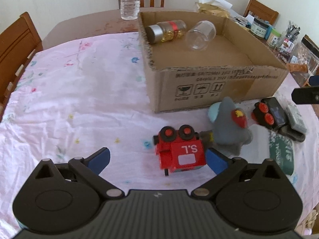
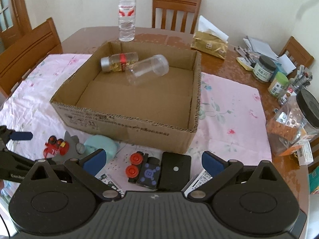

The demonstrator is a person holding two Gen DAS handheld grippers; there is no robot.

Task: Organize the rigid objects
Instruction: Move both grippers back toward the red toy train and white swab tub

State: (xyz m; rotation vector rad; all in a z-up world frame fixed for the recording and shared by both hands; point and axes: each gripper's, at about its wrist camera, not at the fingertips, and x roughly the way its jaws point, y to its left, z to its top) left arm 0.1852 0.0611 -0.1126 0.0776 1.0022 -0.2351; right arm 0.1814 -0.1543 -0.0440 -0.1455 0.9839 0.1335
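Left gripper (image 1: 157, 159): jaws apart, straddling the red blocky toy truck (image 1: 180, 151) near the table's front edge.
Right gripper (image 2: 152, 162): jaws apart, empty.
Advice: centre, squeeze the truck's flat sides, then lift toward the open cardboard box (image 1: 219, 87).

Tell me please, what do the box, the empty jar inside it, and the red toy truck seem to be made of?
Box: corrugated cardboard, matte brown; fluted edges show along the cut rim.
Empty jar: clear and glossy, probably plastic, though glass cannot be excluded.
Red toy truck: looks like hard plastic with a fairly dull red finish and black wheels; painted wood is also possible.
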